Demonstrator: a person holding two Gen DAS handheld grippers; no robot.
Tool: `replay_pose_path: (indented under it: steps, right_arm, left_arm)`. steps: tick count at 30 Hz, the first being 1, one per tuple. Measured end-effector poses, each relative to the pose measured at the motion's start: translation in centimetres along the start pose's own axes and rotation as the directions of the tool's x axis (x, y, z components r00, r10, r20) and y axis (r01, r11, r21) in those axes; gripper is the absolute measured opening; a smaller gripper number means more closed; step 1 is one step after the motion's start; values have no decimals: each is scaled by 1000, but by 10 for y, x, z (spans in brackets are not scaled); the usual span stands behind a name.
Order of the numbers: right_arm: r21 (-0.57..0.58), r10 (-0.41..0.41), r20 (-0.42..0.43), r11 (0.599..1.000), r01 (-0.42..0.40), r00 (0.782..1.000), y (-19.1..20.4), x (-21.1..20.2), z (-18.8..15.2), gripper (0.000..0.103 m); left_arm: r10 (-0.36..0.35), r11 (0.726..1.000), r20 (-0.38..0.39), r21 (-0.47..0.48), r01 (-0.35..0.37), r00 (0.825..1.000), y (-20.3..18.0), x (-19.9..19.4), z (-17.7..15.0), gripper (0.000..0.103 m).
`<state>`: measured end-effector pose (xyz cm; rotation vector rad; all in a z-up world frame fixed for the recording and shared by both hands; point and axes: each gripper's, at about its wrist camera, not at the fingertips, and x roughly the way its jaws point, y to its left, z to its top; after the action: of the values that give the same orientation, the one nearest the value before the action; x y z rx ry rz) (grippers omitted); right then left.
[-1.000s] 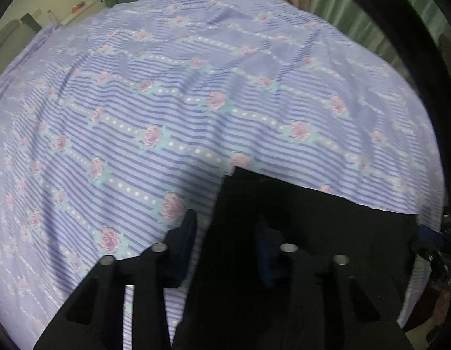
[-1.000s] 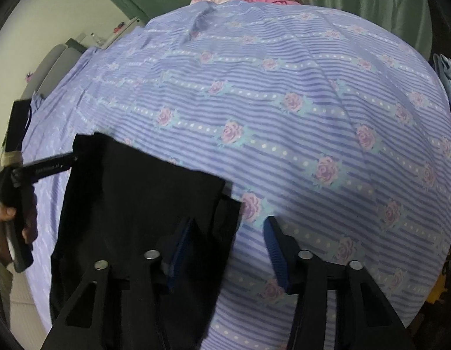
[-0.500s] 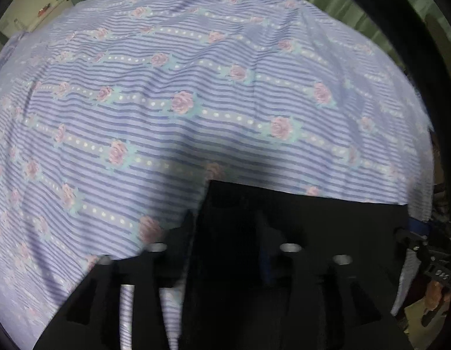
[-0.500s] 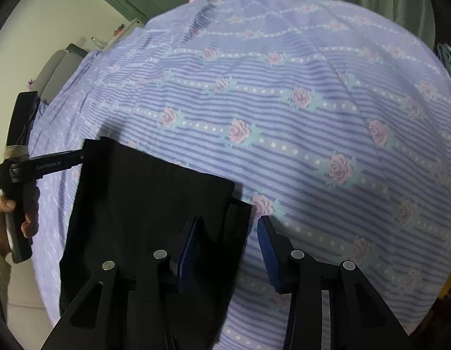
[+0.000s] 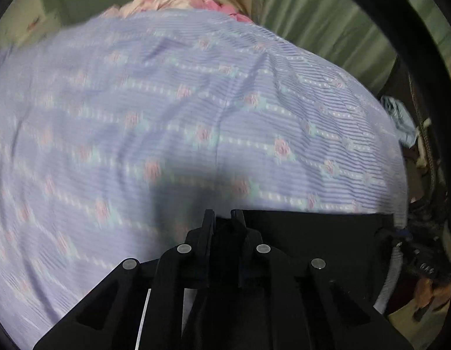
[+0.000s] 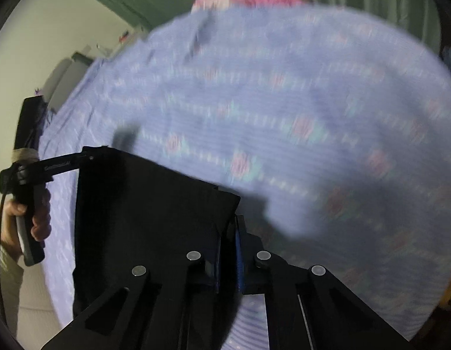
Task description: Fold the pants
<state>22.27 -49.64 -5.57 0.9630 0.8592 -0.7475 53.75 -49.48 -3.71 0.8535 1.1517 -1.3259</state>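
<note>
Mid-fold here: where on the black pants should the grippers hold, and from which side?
Hold the black pants at the two corners of their far edge, coming in from the near side. That edge lies straight and flat on the floral sheet. The left gripper and right gripper look shut on them there.

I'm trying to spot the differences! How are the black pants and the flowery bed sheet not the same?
The pants are plain black; the sheet is purple stripes with pink roses. The pants are a small piece held up by the left gripper and right gripper, while the sheet lies spread under them, much bigger. Both are soft cloth.
</note>
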Motion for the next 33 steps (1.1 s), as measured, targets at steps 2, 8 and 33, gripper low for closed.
replay_pose_path:
  steps: [2, 8, 33]
  right_arm:
    - [-2, -15, -15, 1000, 15, 1000, -4, 10, 5, 8]
    - [-32, -112, -30, 993, 111, 993, -13, 21, 10, 9]
    - [-572, -18, 2, 820, 16, 1000, 149, -64, -68, 58]
  left_arm:
    - [59, 998, -71, 12, -58, 996, -2, 22, 15, 14]
    - [277, 961, -49, 31, -275, 960, -9, 40, 45, 49]
    - [191, 864, 78, -487, -129, 979, 29, -129, -297, 69]
